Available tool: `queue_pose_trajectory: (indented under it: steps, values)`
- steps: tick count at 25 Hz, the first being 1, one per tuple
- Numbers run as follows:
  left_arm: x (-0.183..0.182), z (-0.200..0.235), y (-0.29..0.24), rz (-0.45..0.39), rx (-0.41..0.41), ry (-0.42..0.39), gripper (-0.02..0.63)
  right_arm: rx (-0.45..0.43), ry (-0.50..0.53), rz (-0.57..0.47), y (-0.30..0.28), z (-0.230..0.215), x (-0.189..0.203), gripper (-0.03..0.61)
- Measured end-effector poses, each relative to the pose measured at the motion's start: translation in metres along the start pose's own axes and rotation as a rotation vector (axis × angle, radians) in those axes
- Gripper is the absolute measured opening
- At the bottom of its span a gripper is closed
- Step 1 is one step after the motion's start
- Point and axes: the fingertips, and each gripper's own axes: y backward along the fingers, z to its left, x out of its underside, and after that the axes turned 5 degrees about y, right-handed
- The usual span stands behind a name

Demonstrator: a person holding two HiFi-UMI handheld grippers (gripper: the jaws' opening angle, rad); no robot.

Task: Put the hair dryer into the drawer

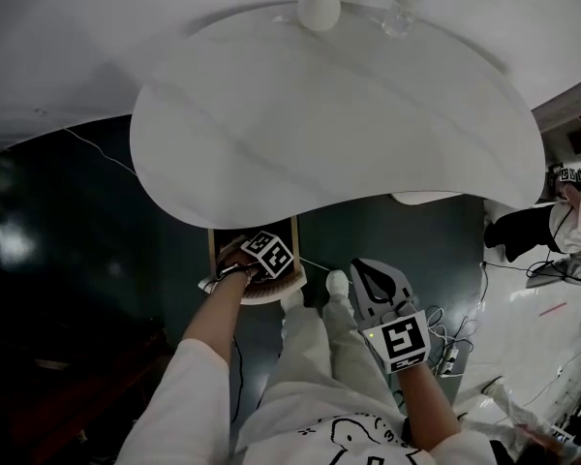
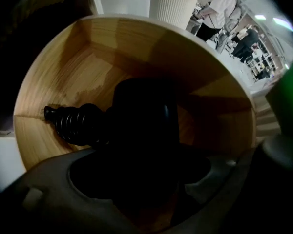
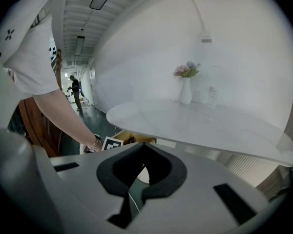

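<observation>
The black hair dryer (image 2: 146, 121) fills the space between the jaws of my left gripper (image 2: 141, 179), which is shut on it. Its ribbed cord sleeve (image 2: 73, 123) sticks out to the left, close over the floor of the open wooden drawer (image 2: 136, 48). In the head view the left gripper's marker cube (image 1: 268, 254) sits over the drawer (image 1: 214, 250) under the table edge, and the dryer is hidden beneath it. My right gripper (image 1: 373, 277) hangs apart to the right, over the floor by the person's legs. Seen from its own camera, the right gripper (image 3: 139, 194) is shut with nothing in it.
A large white table (image 1: 339, 114) overhangs the drawer and carries a white vase (image 1: 320, 3) and a glass (image 1: 399, 13) at its far edge. Its ribbed white base (image 2: 173, 4) stands behind the drawer. Cables and a power strip (image 1: 450, 356) lie on the floor at right.
</observation>
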Motion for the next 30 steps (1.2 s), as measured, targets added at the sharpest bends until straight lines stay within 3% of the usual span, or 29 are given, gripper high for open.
queue_pose_trajectory:
  steps: [2, 5, 10, 15, 19, 30]
  values:
    - [0.006, 0.001, -0.005, 0.046, -0.031, -0.032, 0.35, 0.003, 0.001, 0.001, 0.0, -0.001, 0.0, 0.002]
    - [0.004, 0.004, -0.003, 0.046, -0.054, -0.042, 0.362, 0.003, 0.007, -0.004, 0.002, -0.004, -0.005, 0.002]
    - [0.002, 0.004, 0.013, 0.018, -0.028, 0.034, 0.38, -0.007, 0.036, -0.02, 0.007, -0.01, -0.017, 0.002]
    - [0.01, -0.001, 0.039, 0.013, 0.003, 0.059, 0.393, -0.037, 0.068, -0.056, 0.008, -0.012, -0.042, 0.002]
    - [0.013, -0.013, 0.067, -0.025, 0.035, 0.086, 0.394, -0.071, 0.118, -0.083, 0.015, -0.012, -0.062, 0.002]
    - [0.028, -0.01, 0.159, -0.148, 0.029, 0.165, 0.396, -0.135, 0.24, -0.214, 0.021, -0.024, -0.133, 0.002]
